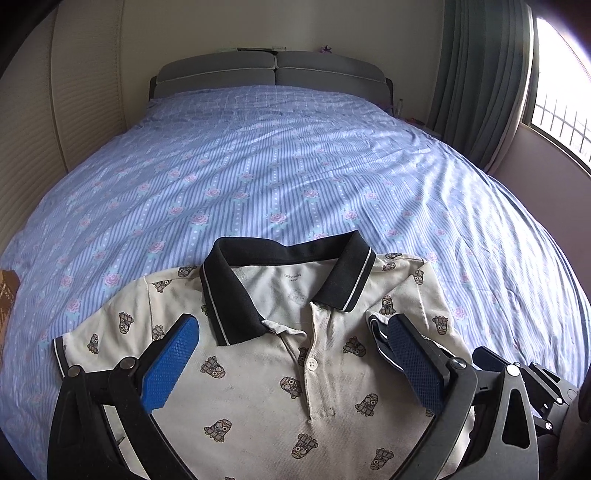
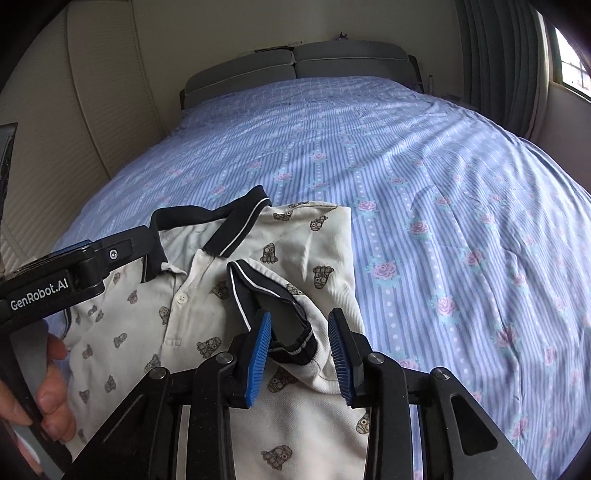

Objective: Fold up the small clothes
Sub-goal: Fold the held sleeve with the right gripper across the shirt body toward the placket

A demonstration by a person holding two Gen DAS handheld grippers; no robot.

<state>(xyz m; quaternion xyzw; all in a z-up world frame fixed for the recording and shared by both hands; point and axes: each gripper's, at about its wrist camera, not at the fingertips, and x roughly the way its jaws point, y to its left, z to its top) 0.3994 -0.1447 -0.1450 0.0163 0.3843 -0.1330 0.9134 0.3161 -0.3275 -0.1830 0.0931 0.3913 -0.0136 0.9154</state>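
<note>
The polo shirt (image 1: pixel 258 369) lies face-up at the bed's (image 1: pixel 295 166) near edge, its right sleeve (image 2: pixel 280 306) folded inward between the right tongs' (image 2: pixel 299 354) spread pads, left tongs (image 1: pixel 291 362) spread wide, so flatten that fold before folding the left sleeve.

a wide bed (image 1: pixel 280 162) fills the room, covered by a blue striped sheet (image 2: pixel 424 155) printed with pink roses and lightly wrinkled. a grey padded headboard (image 1: pixel 273 72) stands against a pale cream wall (image 1: pixel 295 26). grey-green curtains (image 1: pixel 476 85) hang beside a barred window (image 1: pixel 561 110), bright with daylight. small items sit atop the headboard, too blurred to identify, possibly papers.
</note>
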